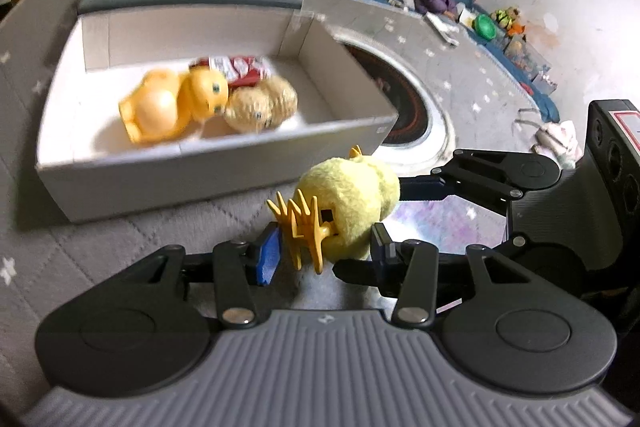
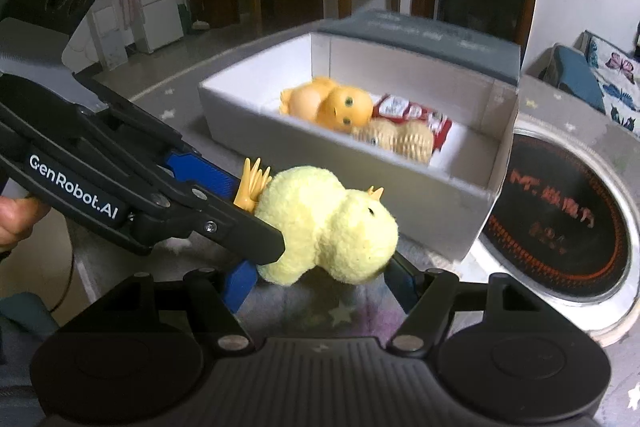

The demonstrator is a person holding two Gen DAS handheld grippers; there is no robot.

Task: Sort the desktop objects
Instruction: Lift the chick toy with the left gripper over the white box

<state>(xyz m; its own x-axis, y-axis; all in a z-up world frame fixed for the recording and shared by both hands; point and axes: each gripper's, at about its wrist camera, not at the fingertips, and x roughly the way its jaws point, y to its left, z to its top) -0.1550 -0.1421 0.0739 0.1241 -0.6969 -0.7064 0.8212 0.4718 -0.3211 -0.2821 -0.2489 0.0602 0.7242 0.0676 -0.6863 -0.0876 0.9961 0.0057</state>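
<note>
At left centre sits the open box [image 1: 224, 163], already holding toys. At lower centre the left gripper [image 1: 324, 259] clamps the plush chick [image 1: 352, 203]; the right gripper [image 2: 320, 279] looks clamped too. Lift clear of the near wall before releasing.

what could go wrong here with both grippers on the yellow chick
Both the left gripper and the right gripper sit around the plush chick, so pulling apart could tear it or make one lose it. Its hair clip could snag a finger. The box is close; its near wall may catch the toy.
</note>
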